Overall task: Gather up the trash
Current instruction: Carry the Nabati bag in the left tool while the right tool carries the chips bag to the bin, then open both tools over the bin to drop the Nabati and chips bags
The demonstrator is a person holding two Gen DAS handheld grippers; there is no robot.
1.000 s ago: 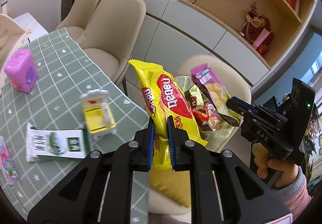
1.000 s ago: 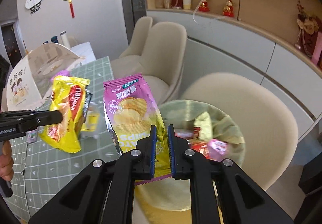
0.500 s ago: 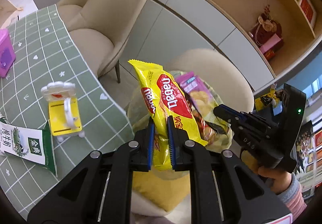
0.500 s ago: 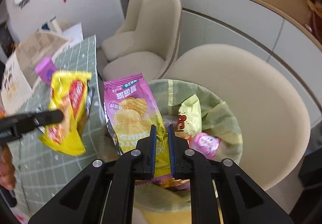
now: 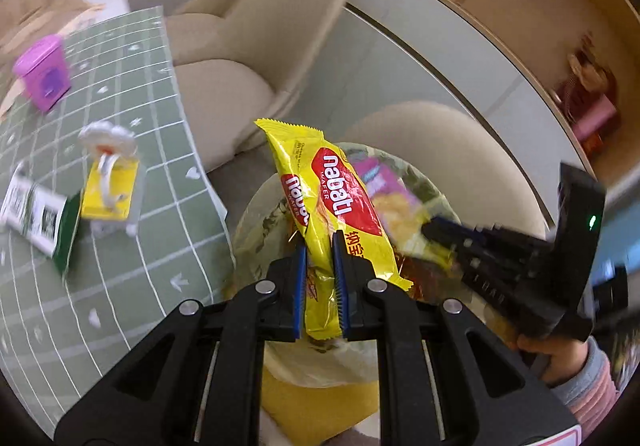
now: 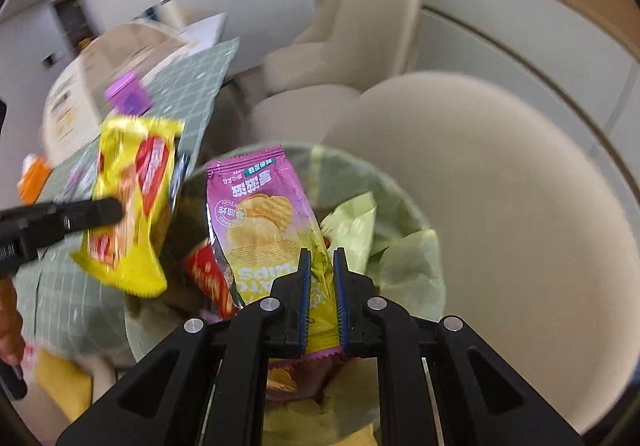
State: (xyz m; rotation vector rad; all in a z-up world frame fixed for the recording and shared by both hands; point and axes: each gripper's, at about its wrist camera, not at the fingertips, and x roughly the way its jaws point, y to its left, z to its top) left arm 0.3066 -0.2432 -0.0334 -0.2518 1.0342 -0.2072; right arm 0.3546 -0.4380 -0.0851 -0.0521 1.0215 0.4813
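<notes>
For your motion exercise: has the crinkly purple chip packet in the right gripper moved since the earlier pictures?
Yes. The crinkly purple chip packet has moved over the lined bin, away from the green table.

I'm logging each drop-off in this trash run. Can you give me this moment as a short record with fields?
left gripper: shut on yellow wafer packet
right gripper: shut on purple chip bag
bin: lined with a green bag, wrappers already inside
position: both packets held over the bin's mouth
table: green grid cloth; milk carton, purple box and small yellow stand on it
</notes>
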